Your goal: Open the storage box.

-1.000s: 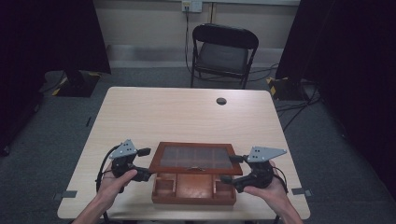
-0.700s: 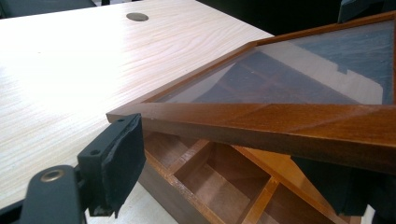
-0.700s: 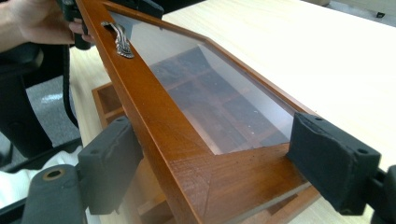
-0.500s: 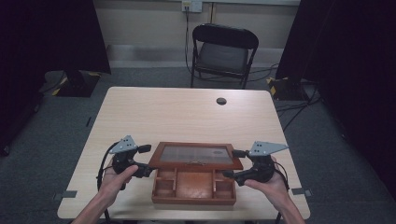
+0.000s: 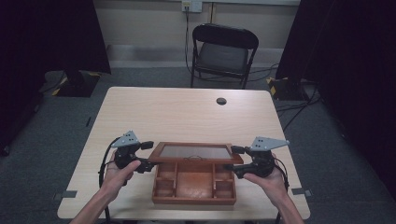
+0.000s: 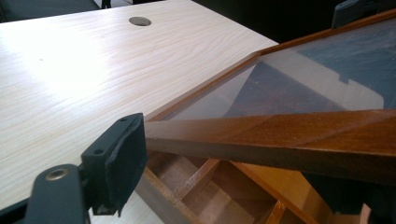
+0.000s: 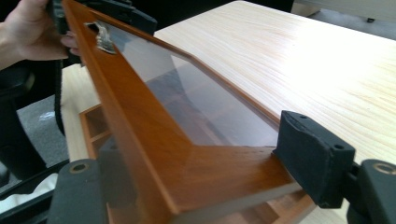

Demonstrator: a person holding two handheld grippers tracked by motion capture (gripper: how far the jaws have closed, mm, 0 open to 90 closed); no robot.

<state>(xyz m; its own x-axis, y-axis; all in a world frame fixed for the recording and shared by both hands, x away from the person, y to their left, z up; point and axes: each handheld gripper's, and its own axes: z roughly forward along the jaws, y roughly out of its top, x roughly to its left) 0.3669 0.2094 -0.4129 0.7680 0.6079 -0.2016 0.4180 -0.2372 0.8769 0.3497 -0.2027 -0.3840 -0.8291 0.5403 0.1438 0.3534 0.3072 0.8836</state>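
Two grippers are on the lid and it's up off the box! The left gripper point(image 5: 148, 161) has its jaws pinching the left front corner of the glass-paned lid point(image 5: 196, 152), and in the left gripper view you can see one black pad point(image 6: 119, 158) flat against the end of the wooden frame, the other jaw tucked under the frame at lower right. Over on the other side, the right gripper point(image 5: 232, 158) has its jaws clamped across the lid's right front corner; the right gripper view has the frame wedged squarely between the two jaws, one pad point(image 7: 310, 156) tight against the wood. The lid sits tilted, front edge raised, back edge down along the rear of the wooden compartment box point(image 5: 194, 184), which rests on the pale wooden table point(image 5: 187, 116) near its front edge. Open dividers show beneath the raised frame. There's a small metal latch point(image 7: 103, 39) on the lid's front rail. A person's hand point(image 5: 119, 175) grips each tool from below. Further back, a round cable hole point(image 5: 221, 101) in the tabletop, and a black folding chair point(image 5: 223, 51) behind the table.
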